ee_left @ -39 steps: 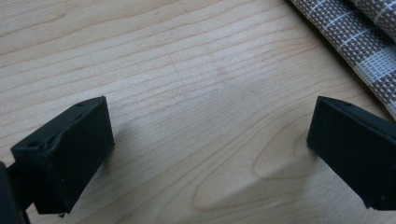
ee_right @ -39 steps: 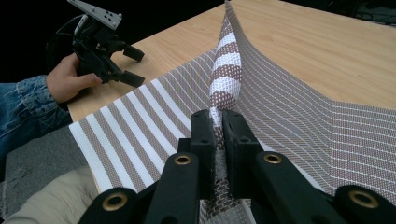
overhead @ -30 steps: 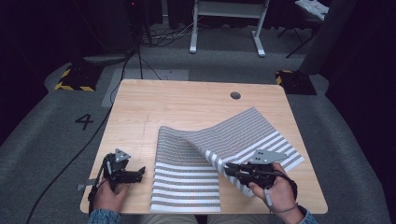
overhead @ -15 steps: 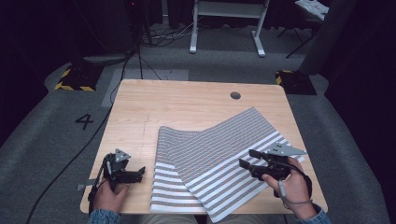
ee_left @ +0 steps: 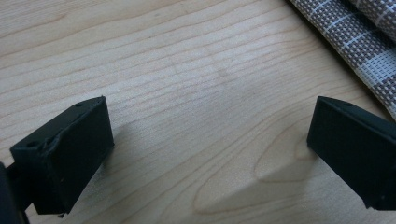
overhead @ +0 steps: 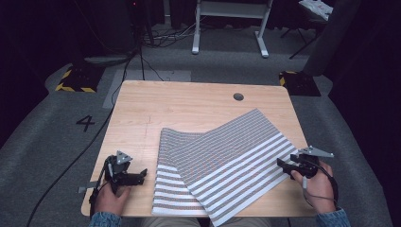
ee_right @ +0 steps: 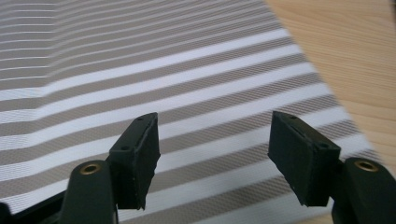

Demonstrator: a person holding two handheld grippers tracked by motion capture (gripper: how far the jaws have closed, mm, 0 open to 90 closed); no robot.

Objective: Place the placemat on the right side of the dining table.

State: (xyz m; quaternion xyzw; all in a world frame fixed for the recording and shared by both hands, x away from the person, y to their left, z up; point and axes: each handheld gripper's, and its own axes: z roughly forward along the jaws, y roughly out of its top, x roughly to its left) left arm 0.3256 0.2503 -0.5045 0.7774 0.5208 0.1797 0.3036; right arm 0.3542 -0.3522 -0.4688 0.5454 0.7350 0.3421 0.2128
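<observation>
- I have the striped mat (overhead: 227,163) lying on the near half of the table (overhead: 189,104), folded over itself so one layer sits skewed across the other.
- The upper layer runs from the far right towards the near middle; its near corner hangs just past the table's front edge.
- The lower layer shows as a strip of broader stripes along the left side and near edge of the mat.
- My right gripper (overhead: 286,165) sits at the mat's right edge, near the table's right side, pointing left at the cloth.
- In the right gripper view the right gripper (ee_right: 212,158) has its jaws standing apart over the striped mat (ee_right: 163,79) with nothing clamped between them; the jaws have just been opening, and the cloth lies flat beneath them rather than pinched.
- Bare wood shows at the upper right of that view, beyond the mat's edge.
- My left gripper (overhead: 137,176) rests near the front left corner of the table, just beside the mat's left edge but not touching it.
- In the left gripper view the left gripper (ee_left: 210,154) is spread wide, empty, with only the table (ee_left: 187,93) grain between the jaws.
- The mat (ee_left: 359,37) crosses the upper right corner of that view, clear of both jaws.
- A round cable hole (overhead: 238,96) sits in the far part of the table, well apart from the mat.
</observation>
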